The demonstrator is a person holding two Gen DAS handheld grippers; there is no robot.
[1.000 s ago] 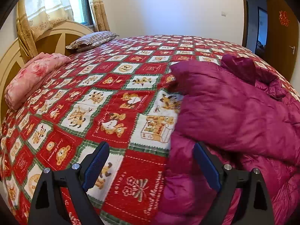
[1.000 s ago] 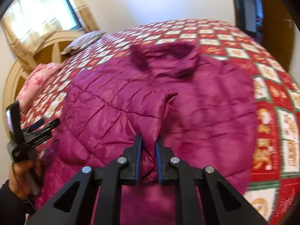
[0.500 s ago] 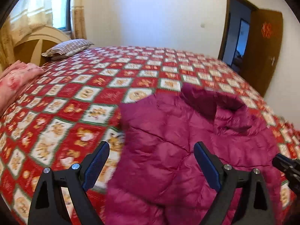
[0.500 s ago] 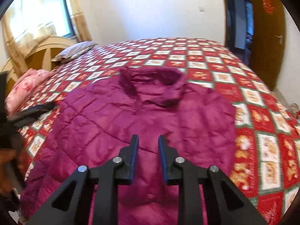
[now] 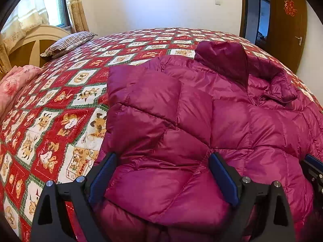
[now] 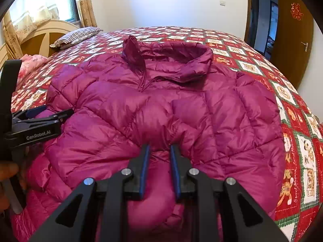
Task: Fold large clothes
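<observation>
Since a second ago, my right tongs [image 6: 159, 155] have parted slightly, jacket [image 6: 161, 109] puffing between them. Left tongs [image 5: 162, 171] spread wide over its near fold. It lies on the bed [image 5: 60, 109].

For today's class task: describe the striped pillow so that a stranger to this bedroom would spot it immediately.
Start at the big bed under its red-and-white cartoon-patchwork cover, then look to the far corner by the cream headboard and the window. The striped pillow lies flat there. Its thin dark stripes distinguish it from the pink floral bundle nearby and the magenta puffer jacket mid-bed.
</observation>
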